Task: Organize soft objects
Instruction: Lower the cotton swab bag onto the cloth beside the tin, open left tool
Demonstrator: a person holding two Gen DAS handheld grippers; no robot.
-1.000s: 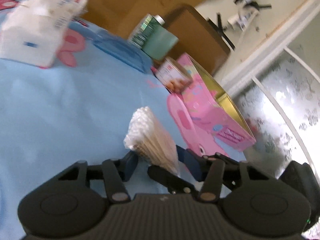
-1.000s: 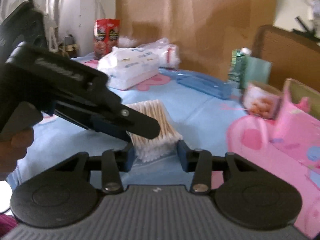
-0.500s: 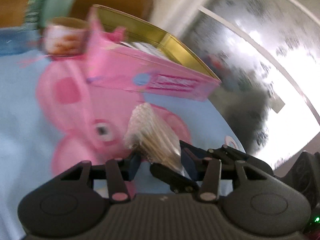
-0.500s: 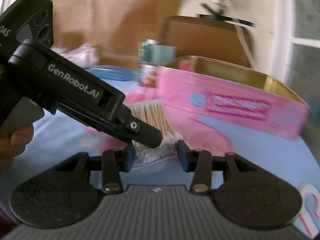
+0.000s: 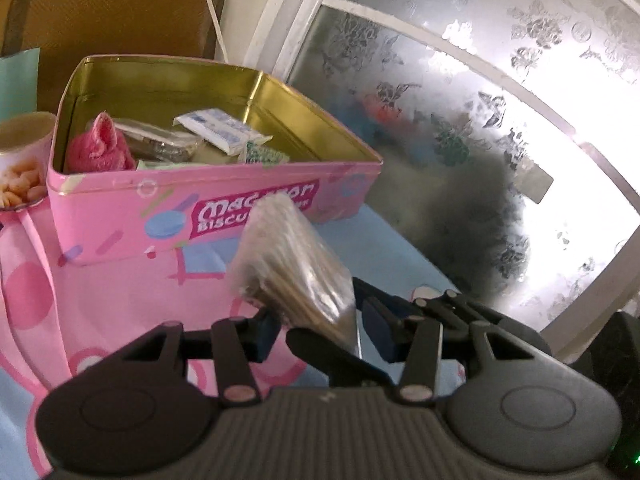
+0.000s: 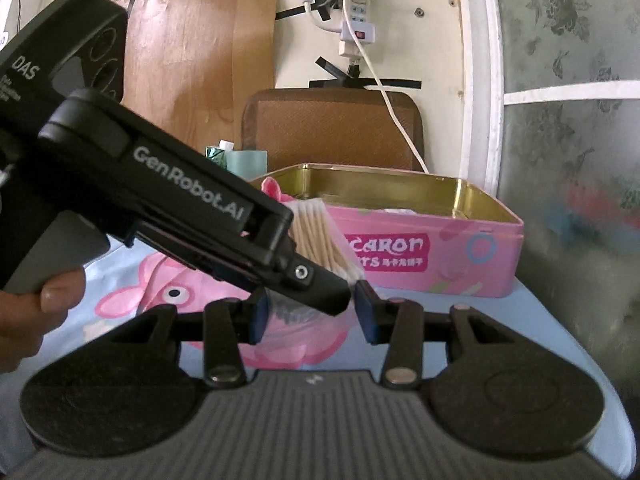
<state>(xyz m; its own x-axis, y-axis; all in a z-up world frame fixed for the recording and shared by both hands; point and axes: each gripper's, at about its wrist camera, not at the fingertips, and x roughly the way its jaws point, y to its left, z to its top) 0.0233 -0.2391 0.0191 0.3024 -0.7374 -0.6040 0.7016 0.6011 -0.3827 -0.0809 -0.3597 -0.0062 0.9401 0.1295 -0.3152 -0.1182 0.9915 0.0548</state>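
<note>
A clear bag of cotton swabs is held in the air between both grippers, just in front of an open pink biscuit tin. My left gripper is shut on the bag's near end. My right gripper is shut on the same bag, and the left gripper's body crosses in front of it. The tin holds a pink cloth, a white packet and other small packs.
A snack cup stands left of the tin. A brown chair back and a green-blue carton are behind the tin. A frosted glass door is close on the right. The cartoon tablecloth covers the table.
Both grippers carried the swab bag to the right across the table, from near the tissue packs to just in front of the pink tin. Both stay shut on it.
</note>
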